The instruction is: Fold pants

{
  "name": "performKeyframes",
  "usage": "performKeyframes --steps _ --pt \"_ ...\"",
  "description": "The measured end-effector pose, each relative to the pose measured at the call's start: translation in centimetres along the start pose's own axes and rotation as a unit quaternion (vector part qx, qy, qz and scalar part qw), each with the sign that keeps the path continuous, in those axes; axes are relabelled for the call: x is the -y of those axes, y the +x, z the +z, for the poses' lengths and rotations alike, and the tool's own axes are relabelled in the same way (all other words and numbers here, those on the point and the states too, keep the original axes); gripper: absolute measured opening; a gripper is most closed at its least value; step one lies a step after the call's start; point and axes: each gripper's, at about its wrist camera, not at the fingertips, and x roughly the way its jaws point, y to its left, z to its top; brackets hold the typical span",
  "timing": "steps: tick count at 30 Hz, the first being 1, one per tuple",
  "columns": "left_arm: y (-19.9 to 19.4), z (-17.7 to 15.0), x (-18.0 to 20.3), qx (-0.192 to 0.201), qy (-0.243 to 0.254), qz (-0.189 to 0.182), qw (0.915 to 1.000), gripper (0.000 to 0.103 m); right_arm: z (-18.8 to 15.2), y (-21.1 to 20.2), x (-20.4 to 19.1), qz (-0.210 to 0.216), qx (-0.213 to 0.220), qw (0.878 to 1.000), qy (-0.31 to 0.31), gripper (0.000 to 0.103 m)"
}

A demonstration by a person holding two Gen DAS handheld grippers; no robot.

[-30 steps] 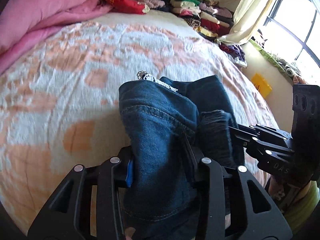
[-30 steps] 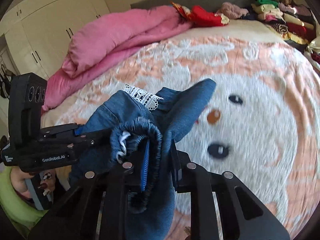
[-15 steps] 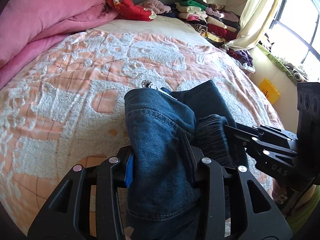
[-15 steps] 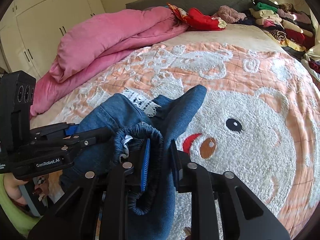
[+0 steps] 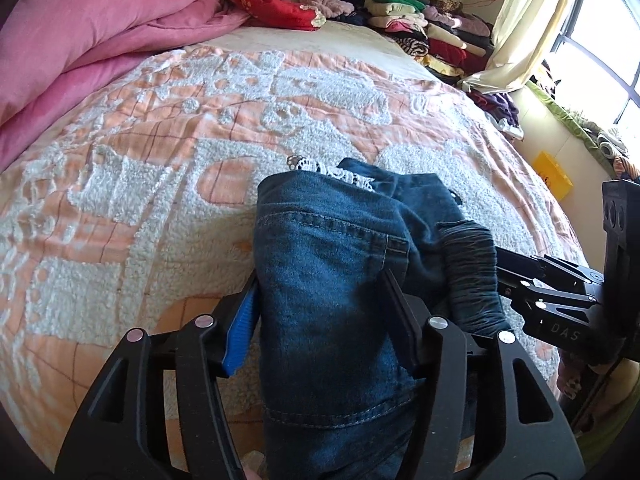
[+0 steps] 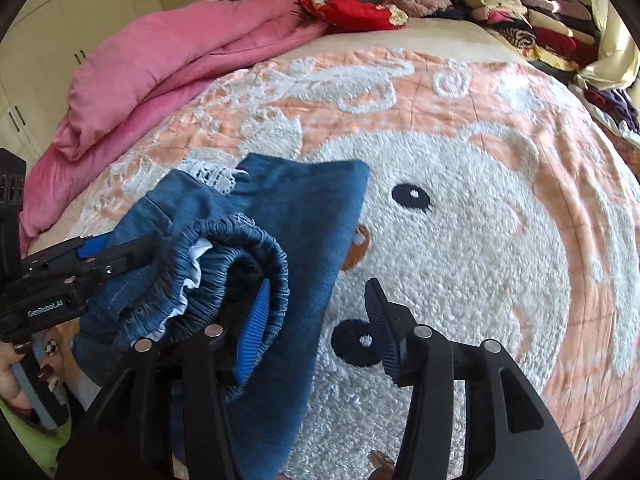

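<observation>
Pants [image 5: 332, 280] bunched on bedspread [image 5: 120, 200]; left tongs [image 5: 320, 312] and right tongs [image 6: 316, 320] spreading, denim between both.

Your wrist cams each sit right behind their own claw, tilted down, super close. Both share the jeans [image 5: 328, 280] and peach bedspread [image 6: 500, 128] ahead.

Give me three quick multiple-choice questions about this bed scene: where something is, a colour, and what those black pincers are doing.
1. Where is the pink quilt?
A. Bunched along the blanket's left edge
B. Under the jeans
C. On the floor

2. What colour are the jeans?
A. Red
B. Dark blue
C. Green

3. How does the right gripper stand?
A. Jaws apart
B. Clamped on a pillow
C. Clamped on the curtain

Answers: 1 A, it lies heaped beside the blanket. 2 B, denim blue. 3 A, a wide gap shows as the jaws open.
</observation>
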Motion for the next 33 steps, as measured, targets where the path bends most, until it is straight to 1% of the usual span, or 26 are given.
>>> performKeyframes --steps 4,5,8,9,10,11,12,13,15,18,22,28,33 --pt "-0.8 -0.1 0.0 0.007 -0.003 -0.001 1.0 0.056 -0.1 -0.7 0.0 -0.002 0.007 1.0 0.0 0.058" --pt "-0.9 0.0 0.0 0.009 -0.003 -0.001 1.0 0.061 -0.1 -1.0 0.0 -0.002 0.01 1.0 0.001 0.062" --pt "-2.0 0.0 0.1 0.017 -0.004 -0.003 0.9998 0.065 -0.2 -2.5 -0.1 0.0 0.025 1.0 0.005 0.074" --pt "-2.6 0.0 0.2 0.022 -0.005 -0.003 0.9997 0.068 -0.2 -3.0 -0.2 0.0 0.032 0.999 0.005 0.078" --pt "-2.9 -0.1 0.2 0.026 -0.005 -0.003 0.9996 0.071 -0.3 -3.7 -0.2 0.0 0.038 0.999 0.005 0.08" --pt "-3.5 -0.1 0.3 0.031 -0.005 -0.001 0.9995 0.079 -0.4 -4.3 -0.3 -0.001 0.044 0.999 0.005 0.088" --pt "-3.9 -0.2 0.3 0.036 -0.005 0.0 0.9993 0.084 -0.4 -4.8 -0.5 -0.003 0.05 0.999 0.004 0.094" --pt "-4.7 -0.3 0.4 0.042 -0.005 0.001 0.9991 0.085 -0.5 -5.5 -0.6 -0.007 0.059 0.998 0.002 0.094" --pt "-5.8 -0.5 0.4 0.051 -0.007 0.0 0.9987 0.093 -0.8 -7.0 -0.9 -0.01 0.075 0.997 -0.003 0.098" --pt "-7.4 -1.1 0.7 0.064 -0.004 0.009 0.9979 0.093 -1.4 -9.2 -1.4 -0.01 0.096 0.995 -0.006 0.098" --pt "-9.0 -2.0 0.9 0.069 -0.001 0.018 0.9974 0.093 -2.3 -11.6 -2.0 -0.012 0.117 0.993 -0.012 0.098" --pt "-11.2 -4.1 1.2 0.075 0.005 0.023 0.9969 0.093 -4.2 -14.1 -3.2 -0.027 0.135 0.99 -0.033 0.098" --pt "-12.4 -5.9 1.3 0.072 0.008 0.023 0.9971 0.093 -6.1 -15.6 -3.9 -0.031 0.145 0.988 -0.031 0.098"
